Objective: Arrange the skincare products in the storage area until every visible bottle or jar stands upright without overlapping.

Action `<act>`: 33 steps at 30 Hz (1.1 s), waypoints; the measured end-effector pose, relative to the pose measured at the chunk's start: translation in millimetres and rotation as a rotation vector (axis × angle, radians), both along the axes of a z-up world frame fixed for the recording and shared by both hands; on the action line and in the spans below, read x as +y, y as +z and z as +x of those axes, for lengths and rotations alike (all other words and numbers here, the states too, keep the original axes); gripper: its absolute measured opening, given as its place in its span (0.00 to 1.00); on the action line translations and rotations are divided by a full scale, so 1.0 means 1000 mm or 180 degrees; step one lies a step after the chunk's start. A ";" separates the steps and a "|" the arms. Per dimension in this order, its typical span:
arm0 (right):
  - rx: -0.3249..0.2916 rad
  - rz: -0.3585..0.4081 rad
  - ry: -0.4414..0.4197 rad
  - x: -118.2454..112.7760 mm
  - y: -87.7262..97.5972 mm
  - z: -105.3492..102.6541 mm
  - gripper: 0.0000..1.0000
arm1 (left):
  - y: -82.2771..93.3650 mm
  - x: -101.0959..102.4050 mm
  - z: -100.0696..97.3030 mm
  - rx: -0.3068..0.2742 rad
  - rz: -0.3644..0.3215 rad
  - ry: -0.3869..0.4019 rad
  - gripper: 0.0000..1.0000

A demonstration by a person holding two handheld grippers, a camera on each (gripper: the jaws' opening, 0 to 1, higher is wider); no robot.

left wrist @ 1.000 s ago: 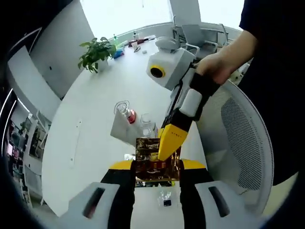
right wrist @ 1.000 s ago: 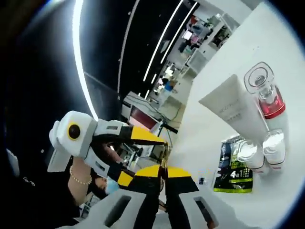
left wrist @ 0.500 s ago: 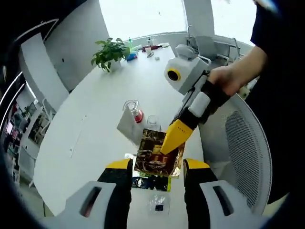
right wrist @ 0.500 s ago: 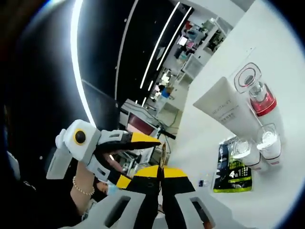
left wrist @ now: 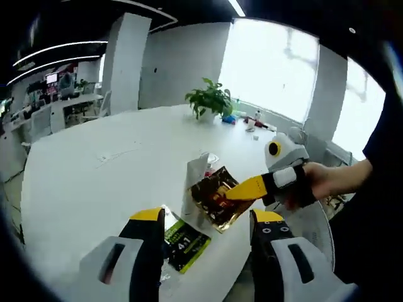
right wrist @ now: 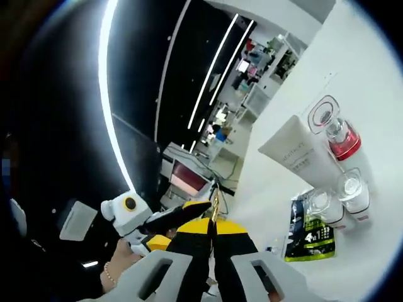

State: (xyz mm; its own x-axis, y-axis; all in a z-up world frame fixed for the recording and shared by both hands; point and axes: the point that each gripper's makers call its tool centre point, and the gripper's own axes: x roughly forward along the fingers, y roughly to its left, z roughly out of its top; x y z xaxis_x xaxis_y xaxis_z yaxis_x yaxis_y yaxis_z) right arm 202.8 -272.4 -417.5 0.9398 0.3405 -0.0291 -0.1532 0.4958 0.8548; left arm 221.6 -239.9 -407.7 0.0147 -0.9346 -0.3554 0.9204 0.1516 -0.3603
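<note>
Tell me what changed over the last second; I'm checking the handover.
The left gripper let go of the brown sachet and drew back, open. The right gripper stays shut on it. The tube, the red-collared bottle and the jars haven't moved.

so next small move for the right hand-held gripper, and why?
Probably lower the gold-brown sachet to the table beside the green sachet. The right hand-held gripper pinches it in mid-air, and the left hand-held gripper stands open below.
</note>
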 end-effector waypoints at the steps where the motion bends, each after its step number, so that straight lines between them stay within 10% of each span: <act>1: -0.0025 -0.0018 -0.0007 0.000 0.001 0.000 0.00 | 0.001 0.001 -0.002 0.0171 -0.0123 0.0075 0.51; 15: -0.0487 0.0033 -0.0185 -0.004 0.026 0.000 0.00 | 0.013 0.010 -0.007 0.0559 -0.0615 0.0391 0.41; 33: -0.0932 0.0888 -0.0437 0.004 0.056 -0.004 0.00 | 0.035 0.005 -0.016 0.0945 -0.1135 0.0457 0.22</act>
State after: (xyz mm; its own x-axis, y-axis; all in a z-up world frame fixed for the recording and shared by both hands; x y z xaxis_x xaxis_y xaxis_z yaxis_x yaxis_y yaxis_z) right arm 199.2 -268.0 -361.7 0.9318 0.1687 0.3213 -0.3581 0.2844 0.8893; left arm 205.9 -235.0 -372.3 0.0988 -0.9949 -0.0216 0.7489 0.0887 -0.6567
